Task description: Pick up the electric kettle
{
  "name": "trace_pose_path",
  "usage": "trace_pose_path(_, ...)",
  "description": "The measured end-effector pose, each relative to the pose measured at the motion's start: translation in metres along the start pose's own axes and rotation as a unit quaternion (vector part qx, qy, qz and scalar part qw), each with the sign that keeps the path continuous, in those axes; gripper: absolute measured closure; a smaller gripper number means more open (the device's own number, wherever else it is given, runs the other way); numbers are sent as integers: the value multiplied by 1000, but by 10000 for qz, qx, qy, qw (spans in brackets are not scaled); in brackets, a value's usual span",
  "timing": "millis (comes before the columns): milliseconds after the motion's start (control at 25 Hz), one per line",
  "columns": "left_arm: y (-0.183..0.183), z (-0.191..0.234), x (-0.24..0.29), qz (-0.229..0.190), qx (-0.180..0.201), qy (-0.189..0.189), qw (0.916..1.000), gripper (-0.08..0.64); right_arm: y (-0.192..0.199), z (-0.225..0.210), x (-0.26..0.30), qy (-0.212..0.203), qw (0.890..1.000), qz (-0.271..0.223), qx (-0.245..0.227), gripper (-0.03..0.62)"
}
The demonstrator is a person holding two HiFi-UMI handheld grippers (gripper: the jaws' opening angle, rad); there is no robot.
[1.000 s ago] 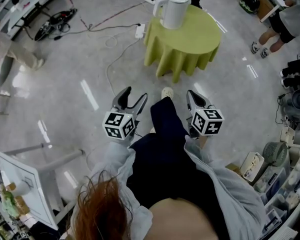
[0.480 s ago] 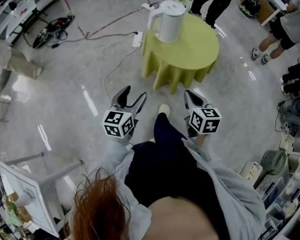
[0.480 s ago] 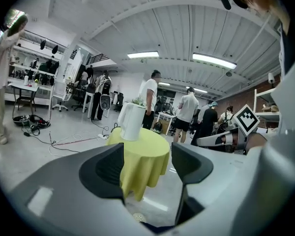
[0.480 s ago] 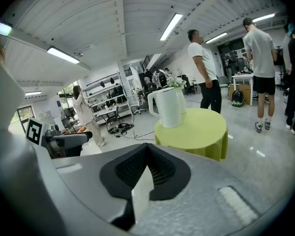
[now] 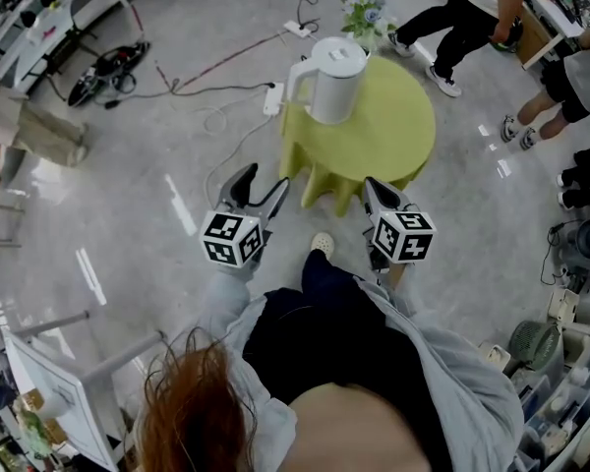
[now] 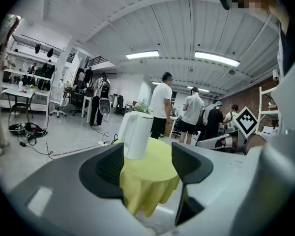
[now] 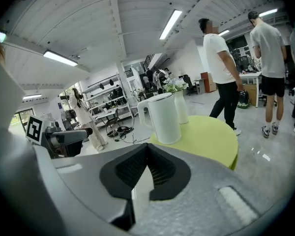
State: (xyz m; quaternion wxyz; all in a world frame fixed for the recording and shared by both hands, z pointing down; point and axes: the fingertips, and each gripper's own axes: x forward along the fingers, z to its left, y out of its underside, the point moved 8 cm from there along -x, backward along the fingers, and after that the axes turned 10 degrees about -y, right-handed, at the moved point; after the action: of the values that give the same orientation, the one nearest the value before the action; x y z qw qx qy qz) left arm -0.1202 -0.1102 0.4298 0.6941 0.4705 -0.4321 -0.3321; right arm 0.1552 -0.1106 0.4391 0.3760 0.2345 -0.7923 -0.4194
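A white electric kettle [image 5: 329,80] stands upright near the left edge of a round table with a yellow-green cloth [image 5: 388,136]. Both grippers are held in the air short of the table, apart from the kettle. My left gripper [image 5: 264,182] is open with nothing between its jaws; in the left gripper view the kettle [image 6: 137,135] shows just beyond the gap. My right gripper [image 5: 375,189] is shut and empty. In the right gripper view the kettle [image 7: 162,118] stands ahead of the closed jaws, its handle to the left.
A vase of flowers [image 5: 364,13] stands at the table's far edge behind the kettle. A power strip [image 5: 273,65] and cables lie on the floor left of the table. People [image 5: 472,13] stand beyond the table. Shelves and equipment [image 5: 570,264] line the right side.
The person carrying the grippers has stepped toward the table, so the kettle and table sit nearer to both grippers. Neither gripper's jaws changed. A person behind the table walked to the right.
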Motion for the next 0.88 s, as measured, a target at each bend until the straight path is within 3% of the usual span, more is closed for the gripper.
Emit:
trace_pose_path(600,-20,18,92,-30,-26,-169,9998,258,-49,-69,65,-199,9998,37,-81,591)
trace_pose_path(880,-10,14,95,188,60,-168,9997,256,-40,-76,74,-320,9993,180,11,591)
